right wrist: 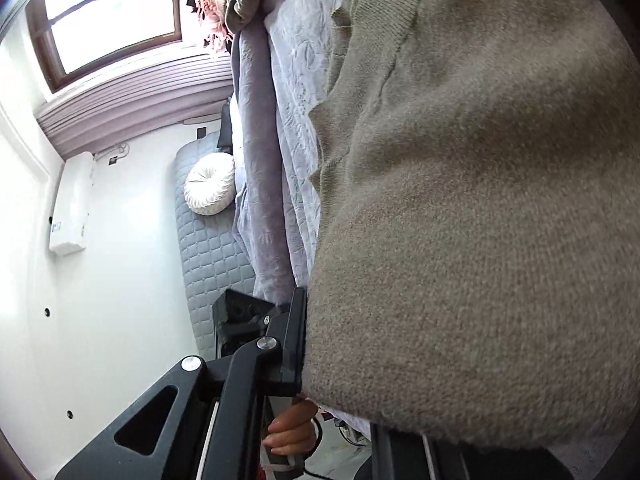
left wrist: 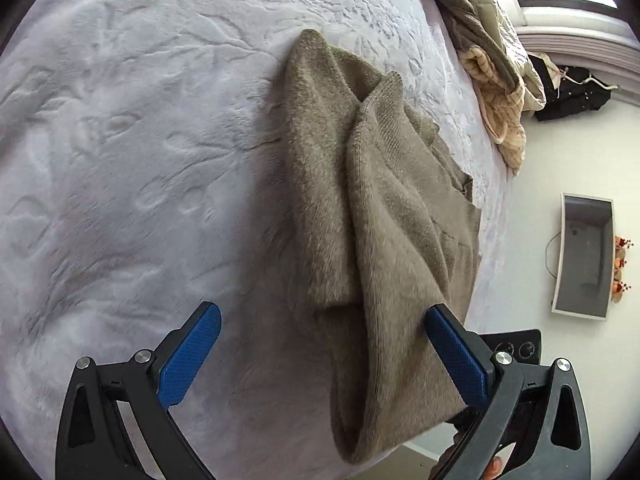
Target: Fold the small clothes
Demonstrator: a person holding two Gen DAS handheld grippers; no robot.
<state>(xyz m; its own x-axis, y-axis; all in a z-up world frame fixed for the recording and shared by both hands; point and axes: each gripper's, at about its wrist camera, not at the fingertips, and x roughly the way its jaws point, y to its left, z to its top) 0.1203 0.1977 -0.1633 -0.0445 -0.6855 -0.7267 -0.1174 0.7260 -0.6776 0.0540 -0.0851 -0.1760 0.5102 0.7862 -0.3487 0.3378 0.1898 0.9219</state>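
1. Knit sweater point(left wrist: 384, 208), taupe, fuzzy, ribbed at its edges: lies partly folded on the lavender embossed bedspread point(left wrist: 140, 140), near the bed's right edge. Its long axis runs away from the left tool point(left wrist: 322, 346); the near end hangs off the bed edge, draped between that tool's blue pads point(left wrist: 192, 356).
2. Left tool: spread wide, holding nothing; the right pad touches the sweater's flank, the left stands apart over bare bedspread.
3. Right tool point(right wrist: 320, 360): mostly hidden under the sweater point(right wrist: 480, 240), which fills that view. Only one black finger point(right wrist: 296, 344) shows, against the cloth's edge. Whether it is pinching the cloth I cannot tell.
4. Judged relation: the sweater's near end lies at both tools; the far end is well away, straight ahead.
5. Far: quilted bedding heap point(left wrist: 488, 80); window point(right wrist: 108, 20); round cushion point(right wrist: 210, 184).
6. No brand, label or writing legible.
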